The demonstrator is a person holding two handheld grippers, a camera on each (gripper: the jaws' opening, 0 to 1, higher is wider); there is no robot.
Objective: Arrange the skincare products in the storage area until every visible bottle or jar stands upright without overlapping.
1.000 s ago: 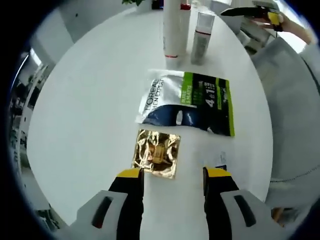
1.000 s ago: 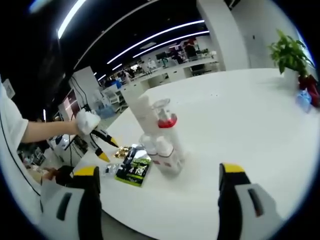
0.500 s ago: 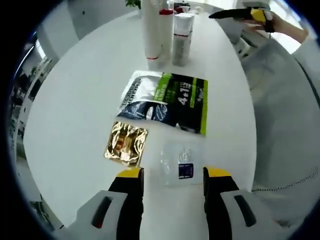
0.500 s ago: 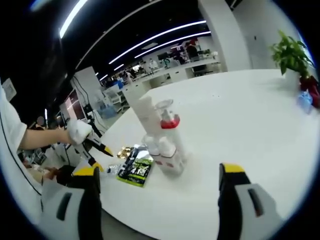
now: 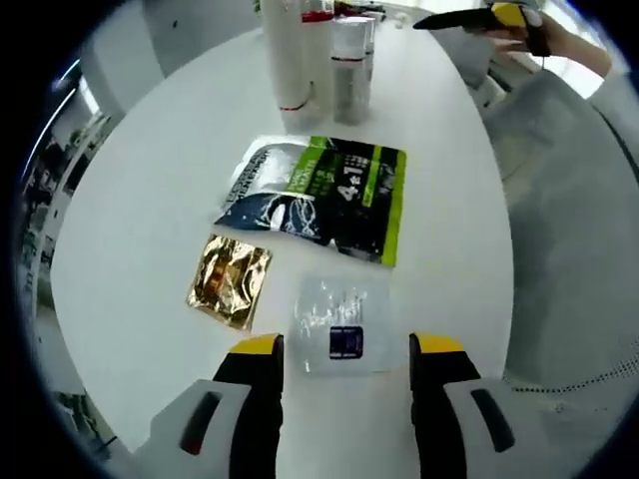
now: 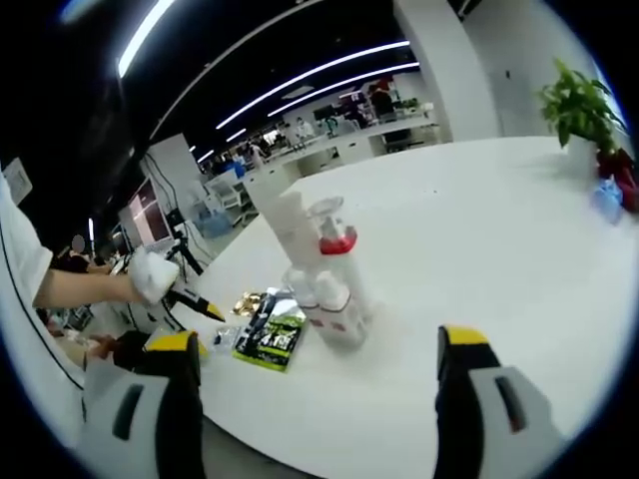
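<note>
My left gripper hangs wide open and empty right over the clear sachet, so I'd come down flat and pinch its edge. Past it sit the gold sachet, green pouch, then the upright bottles. Right gripper: open, empty.

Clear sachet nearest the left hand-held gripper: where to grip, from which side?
Take the clear sachet by its near edge, the one facing the left hand-held gripper, coming in low along the white table. It lies flat, so a shallow approach along the surface probably suits better than a top pinch. That edge looks free; the gold foil packet lies apart on one side.
</note>
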